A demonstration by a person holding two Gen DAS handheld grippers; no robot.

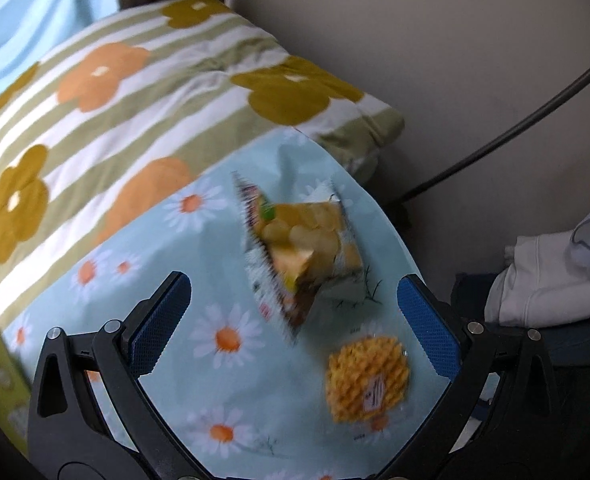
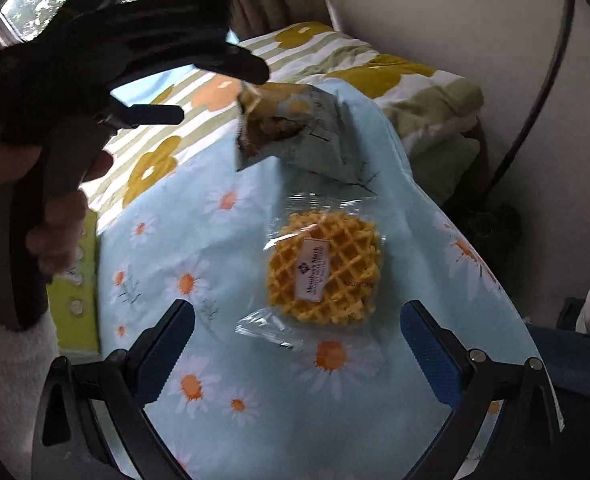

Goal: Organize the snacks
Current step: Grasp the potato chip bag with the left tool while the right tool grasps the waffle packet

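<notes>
Left tongs [image 1: 294,308]: spread wide, blue pads facing each other, nothing between them; hovered above the cloth.
Right tongs [image 2: 297,334]: spread wide, empty, hovering over the cloth.
Cloth [image 1: 231,412]: pale blue with a daisy print, covering the surface under both tongs; what lies beneath could not be told.
Chip bag [image 1: 301,248]: just ahead of the left tongs, between the lines of the two pads, tilted with one corner raised; blurred, print unreadable. Whether it touched the cloth could not be told. In the right view it sat well ahead of the right tongs, past the waffle, close to the tip of the left tongs.
Waffle [image 2: 324,274]: round, in a clear wrapper with a white label, flat on the cloth just ahead of the right tongs, centred between the pads. In the left view it lay near the right pad of the left tongs, nearer than the chip bag.
Quilt [image 1: 107,112]: striped with orange and olive flowers, beyond the cloth, ahead-left of both tongs.
Hand [image 2: 61,216]: gripped the handle of the left tongs, at far left of the right view.
Green box [image 2: 80,292]: left of the right tongs, at the cloth's edge.
</notes>
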